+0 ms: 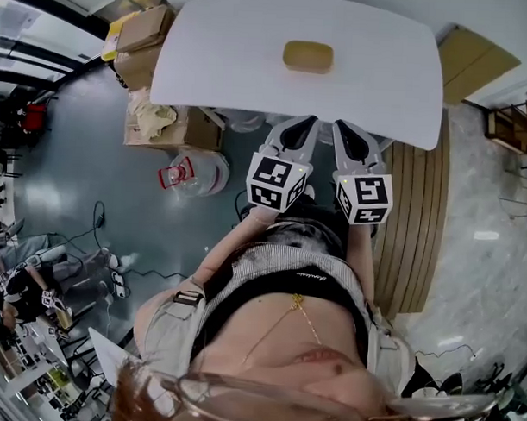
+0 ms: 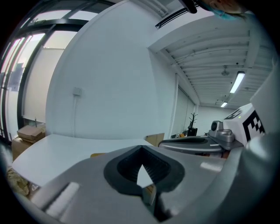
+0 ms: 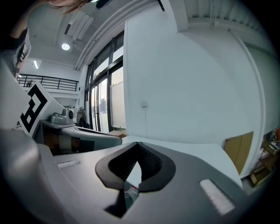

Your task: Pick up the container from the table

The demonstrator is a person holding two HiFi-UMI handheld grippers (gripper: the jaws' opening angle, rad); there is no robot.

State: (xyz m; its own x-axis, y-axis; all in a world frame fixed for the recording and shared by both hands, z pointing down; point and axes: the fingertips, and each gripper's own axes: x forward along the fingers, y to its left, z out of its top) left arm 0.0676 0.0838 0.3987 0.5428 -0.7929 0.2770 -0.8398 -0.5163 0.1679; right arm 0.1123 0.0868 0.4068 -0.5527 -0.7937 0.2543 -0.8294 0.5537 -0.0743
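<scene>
Container (image 1: 308,57): tan, low, rounded-oblong. It lies alone toward the far middle of the white desk (image 1: 217,66), with nothing touching it.

Left hand-held gripper (image 1: 303,125): jaws pressed together, nothing between them. It is held at the desk's near edge, well apart from the container.

Right hand-held gripper (image 1: 342,128): jaws pressed together, empty. It sits just beside the left one, tips toward the desk.

Floor, left of desk: cardboard boxes (image 1: 144,37) and a clear water jug (image 1: 200,171).
</scene>
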